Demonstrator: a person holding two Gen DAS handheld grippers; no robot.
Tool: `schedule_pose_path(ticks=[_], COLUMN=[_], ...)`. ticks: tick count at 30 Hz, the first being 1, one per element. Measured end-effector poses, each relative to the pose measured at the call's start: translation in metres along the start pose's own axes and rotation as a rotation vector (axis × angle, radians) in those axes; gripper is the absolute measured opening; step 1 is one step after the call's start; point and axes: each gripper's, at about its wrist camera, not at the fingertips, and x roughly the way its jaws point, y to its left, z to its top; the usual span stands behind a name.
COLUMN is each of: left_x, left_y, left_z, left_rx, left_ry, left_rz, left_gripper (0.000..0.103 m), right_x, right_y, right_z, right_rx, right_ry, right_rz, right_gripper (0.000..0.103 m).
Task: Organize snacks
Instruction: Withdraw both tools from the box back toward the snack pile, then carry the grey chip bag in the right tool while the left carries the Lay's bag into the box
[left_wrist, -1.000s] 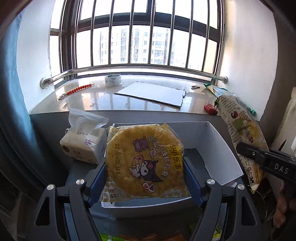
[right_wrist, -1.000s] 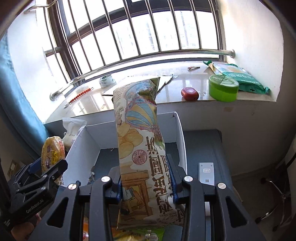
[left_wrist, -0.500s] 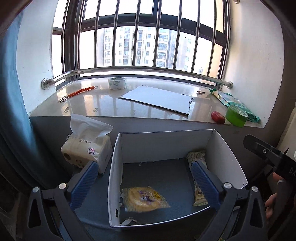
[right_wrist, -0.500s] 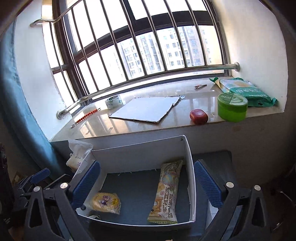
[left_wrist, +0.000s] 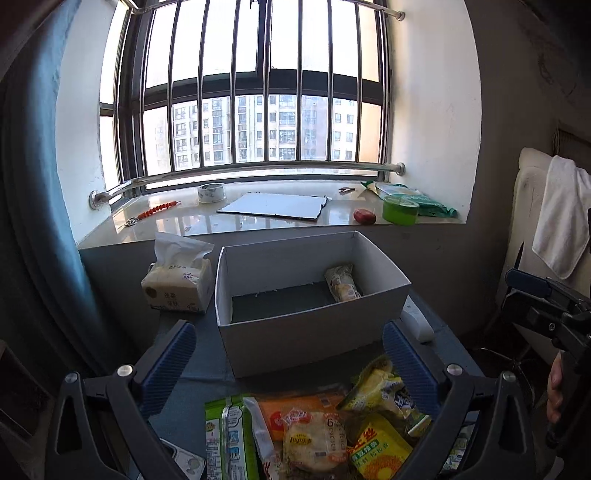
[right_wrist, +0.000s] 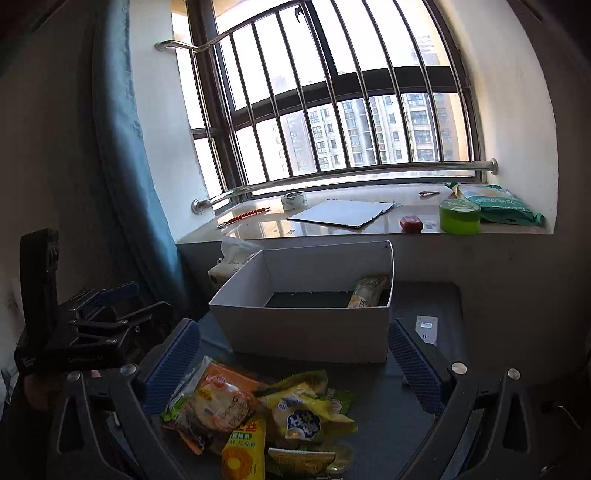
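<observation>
A white cardboard box (left_wrist: 295, 336) stands on the dark table; it also shows in the right wrist view (right_wrist: 306, 332). A long chip bag (left_wrist: 341, 284) lies inside at its right end, also in the right wrist view (right_wrist: 367, 291). A pile of snack packets (left_wrist: 317, 432) lies on the table in front of the box, also in the right wrist view (right_wrist: 258, 413). My left gripper (left_wrist: 291, 362) is open and empty above the pile. My right gripper (right_wrist: 295, 354) is open and empty above the pile too.
A tissue pack (left_wrist: 177, 280) stands left of the box. A white remote (right_wrist: 426, 328) lies right of it. The windowsill behind holds a tape roll (left_wrist: 211, 192), a flat board (left_wrist: 273, 206), a red object (left_wrist: 365, 216) and a green tub (left_wrist: 400, 209).
Both grippers let go of their snack bags into the box and opened. They then pulled back and up, so the pile of packets in front of the box came into view.
</observation>
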Motion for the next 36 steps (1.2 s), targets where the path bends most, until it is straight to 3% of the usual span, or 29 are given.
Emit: schedule_pose_path(ticks=[4,9,13,18,24,27,29,32,34,36], left_x=[-0.028,-0.046,-0.05,-0.05,-0.038,-0.034,-0.032,-0.022,-0.011,0.001], left_y=[-0.01,-0.022,-0.025,-0.025,-0.02,-0.019,-0.017,-0.005,0.003,0.008], left_z=[-0.037,-0.075,-0.09,-0.104,-0.116,-0.121,-0.123,-0.127,-0.13,-0.131], left_rx=[-0.027,-0.045,-0.061,-0.046,-0.052,-0.063,-0.072,-0.125,-0.143,-0.133], left_ry=[0.026,0.053,0.078,0.089,0.137,0.157,0.155,0.177,0.217,0.239], left_rz=[-0.035,-0.009,0.025,0.045,0.029,0.008,0.011,-0.004,-0.02,-0.009], left_gripper=[0.103,0.103,0.103,0.103,0.103,0.103,0.103,0.103,0.103,0.103], right_x=[-0.037,-0.062,-0.064,-0.051,-0.02,0.004,0.016,0.027,0.035,0.036], right_y=[0.002,-0.004,-0.008,-0.012,-0.01,-0.013,-0.02,-0.032,-0.039,-0.04], right_z=[-0.038,-0.082,-0.111,-0.132,-0.148,-0.158,-0.161,-0.164,-0.167,-0.167], right_rx=[0.014,0.063,0.085,0.074,-0.055,-0.103,-0.053,0.07,0.142,0.153], right_ry=[-0.01,0.002,0.06,0.139,0.23,0.321,0.358,0.381,0.398,0.383], right_rz=[-0.007,-0.053,-0.085,-0.129,-0.165,-0.168,-0.167,-0.095,-0.06,-0.043], right_gripper=[0.103,0.103,0.103,0.103,0.103,0.103,0.103,0.103,0.095,0.078])
